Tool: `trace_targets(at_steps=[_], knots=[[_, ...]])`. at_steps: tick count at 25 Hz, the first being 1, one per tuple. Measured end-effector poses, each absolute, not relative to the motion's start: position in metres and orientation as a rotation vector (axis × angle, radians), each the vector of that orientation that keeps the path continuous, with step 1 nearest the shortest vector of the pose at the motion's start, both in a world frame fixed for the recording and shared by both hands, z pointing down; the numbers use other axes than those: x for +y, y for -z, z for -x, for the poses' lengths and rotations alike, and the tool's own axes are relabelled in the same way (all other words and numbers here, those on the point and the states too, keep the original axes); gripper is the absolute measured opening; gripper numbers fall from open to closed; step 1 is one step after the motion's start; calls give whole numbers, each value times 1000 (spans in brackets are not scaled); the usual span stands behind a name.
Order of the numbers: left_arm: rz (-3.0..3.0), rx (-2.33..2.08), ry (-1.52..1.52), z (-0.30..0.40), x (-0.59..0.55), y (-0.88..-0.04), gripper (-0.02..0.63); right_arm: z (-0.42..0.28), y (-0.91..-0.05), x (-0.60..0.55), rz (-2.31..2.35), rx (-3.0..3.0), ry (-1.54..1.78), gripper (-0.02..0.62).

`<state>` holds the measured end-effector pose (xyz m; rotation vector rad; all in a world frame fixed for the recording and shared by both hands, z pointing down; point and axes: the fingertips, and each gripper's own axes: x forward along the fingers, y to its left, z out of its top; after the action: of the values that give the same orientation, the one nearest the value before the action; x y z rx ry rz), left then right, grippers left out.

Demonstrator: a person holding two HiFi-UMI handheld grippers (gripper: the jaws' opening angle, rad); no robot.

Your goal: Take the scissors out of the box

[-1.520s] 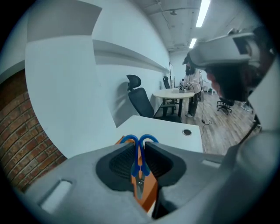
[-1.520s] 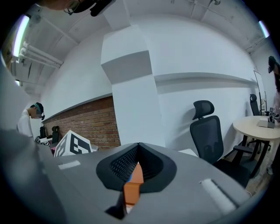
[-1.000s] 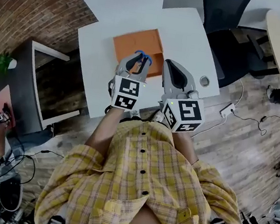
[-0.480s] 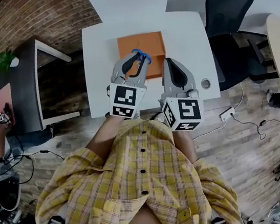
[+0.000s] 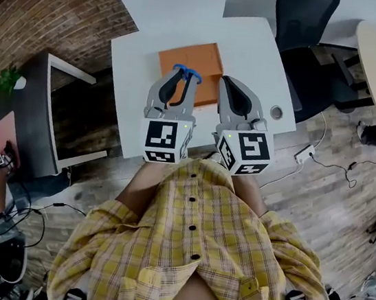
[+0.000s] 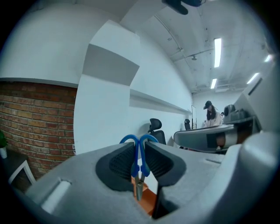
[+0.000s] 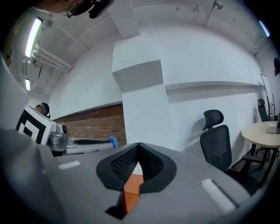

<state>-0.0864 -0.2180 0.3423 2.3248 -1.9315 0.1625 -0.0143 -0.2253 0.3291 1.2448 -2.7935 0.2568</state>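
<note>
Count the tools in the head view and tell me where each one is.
2. The left tool is over the orange box, shut on the blue-handled scissors. The right tool is beside it at the box's right edge, shut and empty. None seem hidden.

Even ceiling-strip brightness, heavy fisheye edge distortion

On the table (image 5: pixel 258 48) I see the box (image 5: pixel 202 59). The scissors (image 5: pixel 187 73) sit in my left gripper (image 5: pixel 186 78) over the box's near edge, with my right gripper (image 5: pixel 224 81) just right.
</note>
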Motion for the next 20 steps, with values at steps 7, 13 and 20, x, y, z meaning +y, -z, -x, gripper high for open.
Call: trace_targets(at_steps=[7, 13, 20], knots=[[-2313, -1969, -62, 88, -214, -326, 80, 13, -322, -225, -1256, -2817, -224, 5], [-2299, -2004, -6, 89, -210, -322, 80, 12, -317, -226, -1260, -2834, -181, 5], [-2303, -2032, -5, 89, -205, -315, 80, 11, -314, -226, -1275, -2842, -182, 5]])
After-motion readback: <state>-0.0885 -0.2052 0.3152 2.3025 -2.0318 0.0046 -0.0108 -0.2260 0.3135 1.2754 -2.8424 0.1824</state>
